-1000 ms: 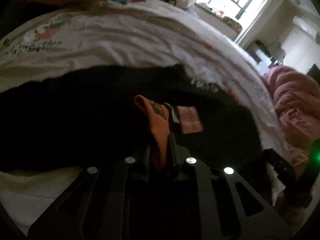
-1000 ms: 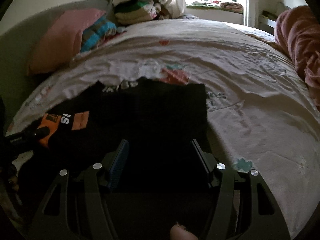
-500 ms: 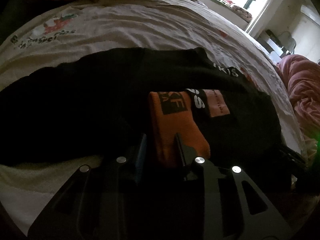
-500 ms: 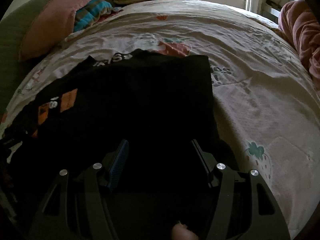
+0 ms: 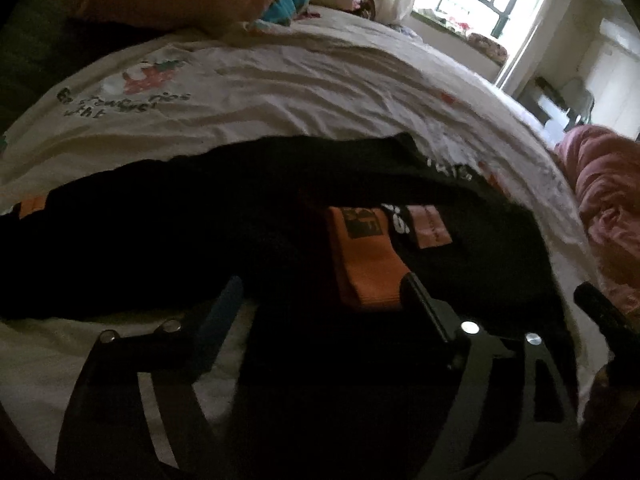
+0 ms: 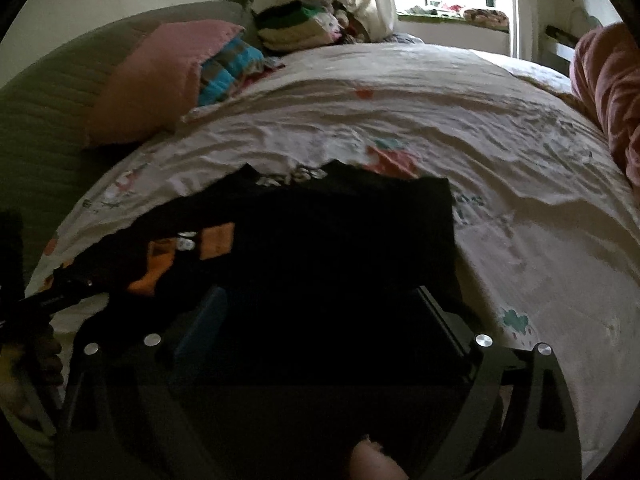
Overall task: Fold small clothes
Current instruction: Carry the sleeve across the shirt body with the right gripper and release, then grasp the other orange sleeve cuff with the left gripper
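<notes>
A black garment [image 5: 224, 216] lies spread on the bed [image 5: 280, 92], on a white sheet with printed strawberries and letters. The garment has an orange cuff [image 5: 366, 264] and an orange patch [image 5: 432, 226] with white letters beside it.

The left gripper [image 5: 320, 300] is low over the near edge of the garment. Its 2 fingers [image 5: 222, 312] are spread wide. The orange cuff lies between them, close to the right finger, but they do not pinch it. The left finger has a blue pad and stands over the place where black cloth meets white sheet.

The right gripper [image 6: 320, 308] is above the right part of the same garment [image 6: 344, 232]. Its 2 fingers [image 6: 204, 316] are also spread wide, with only black cloth between them, and nothing is held. In this view the orange patches [image 6: 216, 240] are at the left.

A pink pillow [image 6: 160, 76] and a pile of folded clothes [image 6: 296, 30] are at the head of the bed. A pink blanket [image 6: 608, 92] lies at the right edge.
</notes>
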`<state>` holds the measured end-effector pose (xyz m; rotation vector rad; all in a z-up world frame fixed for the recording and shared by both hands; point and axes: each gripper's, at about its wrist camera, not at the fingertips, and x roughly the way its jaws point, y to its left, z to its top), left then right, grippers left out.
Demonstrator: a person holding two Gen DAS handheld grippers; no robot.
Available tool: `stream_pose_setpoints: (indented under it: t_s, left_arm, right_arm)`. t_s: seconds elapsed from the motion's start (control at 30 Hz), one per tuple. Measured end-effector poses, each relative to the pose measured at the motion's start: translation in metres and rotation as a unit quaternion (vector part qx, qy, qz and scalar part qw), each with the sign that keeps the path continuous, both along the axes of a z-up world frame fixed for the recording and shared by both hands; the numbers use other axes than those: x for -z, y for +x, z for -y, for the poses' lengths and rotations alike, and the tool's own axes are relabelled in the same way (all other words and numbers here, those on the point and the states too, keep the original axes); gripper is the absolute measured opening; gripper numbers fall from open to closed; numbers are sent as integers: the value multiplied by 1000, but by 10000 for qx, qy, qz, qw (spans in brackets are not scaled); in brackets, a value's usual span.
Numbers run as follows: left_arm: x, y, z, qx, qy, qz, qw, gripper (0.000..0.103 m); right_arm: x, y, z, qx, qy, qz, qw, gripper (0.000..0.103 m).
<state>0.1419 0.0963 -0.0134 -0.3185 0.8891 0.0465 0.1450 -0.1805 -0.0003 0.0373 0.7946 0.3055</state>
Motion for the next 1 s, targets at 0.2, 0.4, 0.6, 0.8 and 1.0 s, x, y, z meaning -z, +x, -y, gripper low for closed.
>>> stream_pose_setpoints:
  t_s: [0.2,0.4,0.6,0.8,1.0]
  left_arm:
    - [-16,-15,-17,-255,166,176,9994,94]
    - [-27,-29,-31,-440,374,310,9978,94]
    - [-33,-41,-49,-676,385,351,9964,94]
    - [-36,-54,-68,-896,519,381,9939,94]
    - [-33,-63,-97,-1235,424,269,9911,94]
  right_arm:
    - [-13,-9,-18,-186,60,161,9997,98]
    - [-24,-16,-40,-411,38,286,9987,98]
    - [-32,-22,-67,-678,49,386,9969,98]
    - [-39,-27,-99,-994,26,455,9940,98]
    - [-40,-31,-139,-1367,-2,495,9894,98]
